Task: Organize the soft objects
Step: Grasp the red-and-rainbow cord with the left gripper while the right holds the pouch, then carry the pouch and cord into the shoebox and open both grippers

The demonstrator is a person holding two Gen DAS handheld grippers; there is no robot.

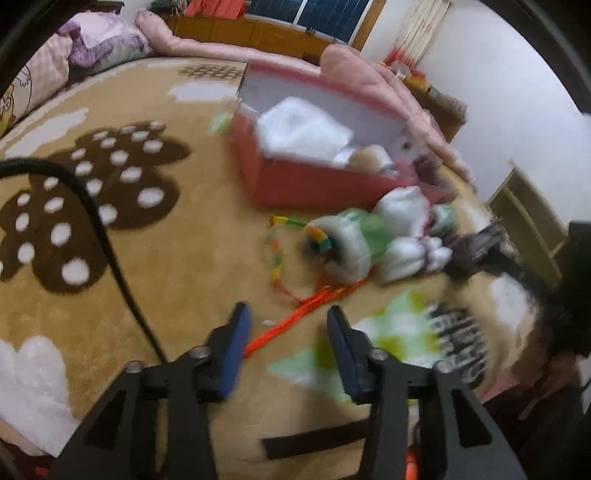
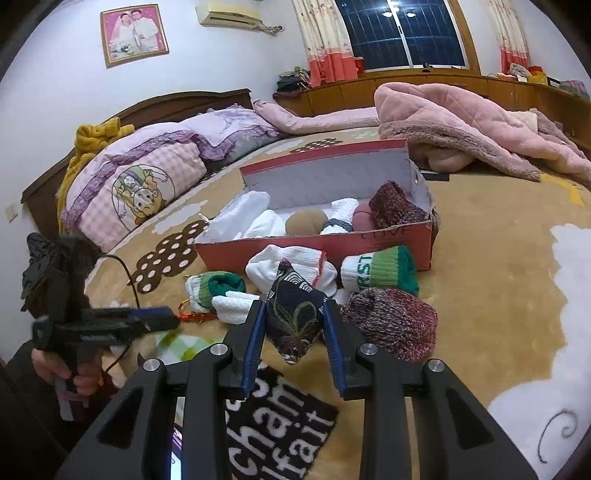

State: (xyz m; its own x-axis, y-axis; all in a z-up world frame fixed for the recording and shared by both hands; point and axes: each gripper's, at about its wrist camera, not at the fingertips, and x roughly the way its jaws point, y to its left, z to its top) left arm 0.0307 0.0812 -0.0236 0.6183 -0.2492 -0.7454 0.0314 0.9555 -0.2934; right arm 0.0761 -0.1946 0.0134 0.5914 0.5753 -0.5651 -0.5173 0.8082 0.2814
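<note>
Bedding in tan plush is carrying the red box (image 2: 332, 251). Left tongs (image 1: 286, 325) are hovering agape, gripping nothing. Right tongs (image 2: 293, 325) are clamping a dark patterned sock bundle (image 2: 293, 314), just in front of the box, among loose socks.

A home bedroom: bed (image 2: 155, 177) (pillows, quilt), curtained window (image 2: 402, 33).

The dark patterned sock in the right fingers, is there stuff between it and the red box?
Yes. The dark sock sits between the right gripper fingers, and a white sock roll lies right behind it, against the front wall of the red box. The green-cuffed sock also lies there. Going over them looks clear.
</note>
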